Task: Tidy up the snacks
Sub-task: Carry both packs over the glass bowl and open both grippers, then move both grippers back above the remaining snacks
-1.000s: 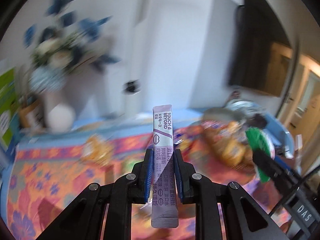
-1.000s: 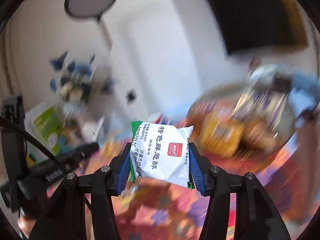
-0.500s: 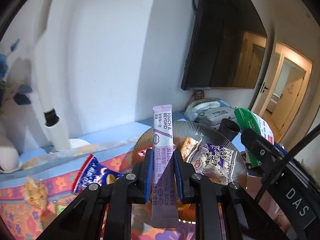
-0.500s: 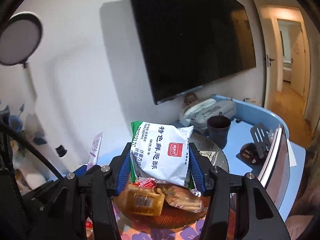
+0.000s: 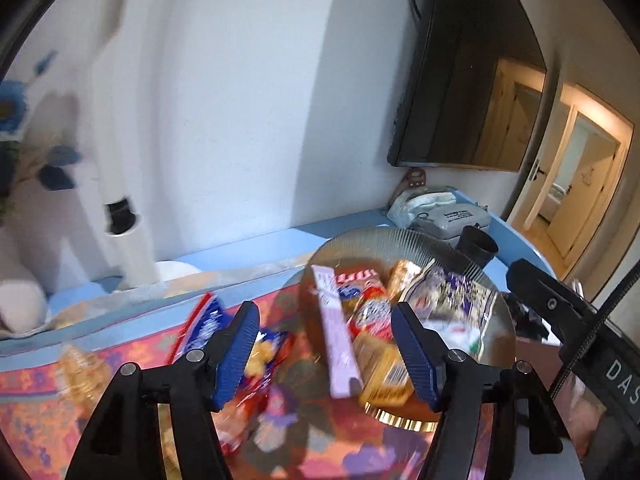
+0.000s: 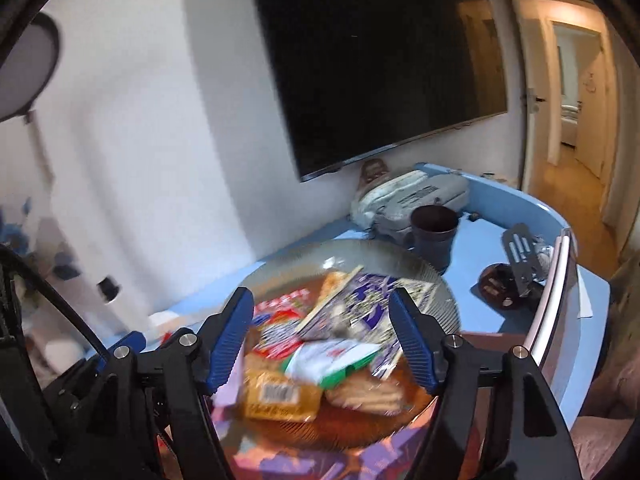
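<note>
The ribbed glass plate (image 5: 362,242) looks amber-brown with a gold rim at its near edge. On it lie a pale lilac stick sachet (image 5: 338,338), a white packet with green edges and a red mark (image 6: 330,362), a purple-and-white patterned packet (image 6: 370,302), a red-and-white packet (image 6: 280,314) and a golden-yellow packet (image 6: 280,394). The tablecloth (image 5: 36,392) is orange and pink with purple flowers; the table (image 6: 472,256) is light blue. Both grippers carry ridged blue pads (image 5: 236,352) on black fingers. The cup (image 6: 434,232) is dark
</note>
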Tool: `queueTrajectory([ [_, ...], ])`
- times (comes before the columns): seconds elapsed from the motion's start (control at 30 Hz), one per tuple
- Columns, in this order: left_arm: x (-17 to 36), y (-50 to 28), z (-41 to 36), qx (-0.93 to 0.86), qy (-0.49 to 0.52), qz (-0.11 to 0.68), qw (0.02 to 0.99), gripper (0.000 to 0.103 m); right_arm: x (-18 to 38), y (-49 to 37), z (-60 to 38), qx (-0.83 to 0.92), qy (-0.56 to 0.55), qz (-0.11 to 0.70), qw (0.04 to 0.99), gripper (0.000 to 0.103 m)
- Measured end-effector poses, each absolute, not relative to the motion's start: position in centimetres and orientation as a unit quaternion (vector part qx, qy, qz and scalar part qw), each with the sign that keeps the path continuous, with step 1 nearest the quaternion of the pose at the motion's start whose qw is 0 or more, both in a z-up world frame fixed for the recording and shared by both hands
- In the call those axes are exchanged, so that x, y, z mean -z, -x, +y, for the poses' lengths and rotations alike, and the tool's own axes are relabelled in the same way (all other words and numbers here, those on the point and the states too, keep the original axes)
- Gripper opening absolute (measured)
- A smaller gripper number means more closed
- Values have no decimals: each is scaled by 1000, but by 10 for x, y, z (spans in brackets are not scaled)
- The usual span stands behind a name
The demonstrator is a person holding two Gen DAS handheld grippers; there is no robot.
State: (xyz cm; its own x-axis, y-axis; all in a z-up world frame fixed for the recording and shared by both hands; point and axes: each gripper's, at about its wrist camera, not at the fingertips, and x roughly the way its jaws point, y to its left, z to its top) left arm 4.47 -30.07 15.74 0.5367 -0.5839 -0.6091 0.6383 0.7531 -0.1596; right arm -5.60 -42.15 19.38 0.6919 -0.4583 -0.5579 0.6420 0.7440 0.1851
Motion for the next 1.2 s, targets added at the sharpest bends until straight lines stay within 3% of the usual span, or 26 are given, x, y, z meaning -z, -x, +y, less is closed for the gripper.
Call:
queueTrajectory([
  [0.07, -163, -31, -271, 341, -32, 326, 881, 66, -199, 63, -405, 281, -181, 242, 911, 70],
  [0.13, -165, -18, -240, 329, -24, 318, 889, 66, -203, 71, -384, 247, -172, 238, 924, 78],
  [0.27, -154, 12, -167, 253, -19, 308, 917, 83, -194, 85, -341, 165, -153, 242, 944, 84],
  [0.57, -69, 24, -54, 74, 13, 357, 931, 82, -102, 67, -257, 59, -84, 300, 948, 86],
  [0.77, -41, 12, -39, 57, 42, 390, 918, 82, -76, 58, -259, 58, -95, 330, 937, 86],
  [1.2, -41, 23, -64, 56, -28, 380, 923, 83, -68, 54, -253, 64, -79, 358, 928, 86],
])
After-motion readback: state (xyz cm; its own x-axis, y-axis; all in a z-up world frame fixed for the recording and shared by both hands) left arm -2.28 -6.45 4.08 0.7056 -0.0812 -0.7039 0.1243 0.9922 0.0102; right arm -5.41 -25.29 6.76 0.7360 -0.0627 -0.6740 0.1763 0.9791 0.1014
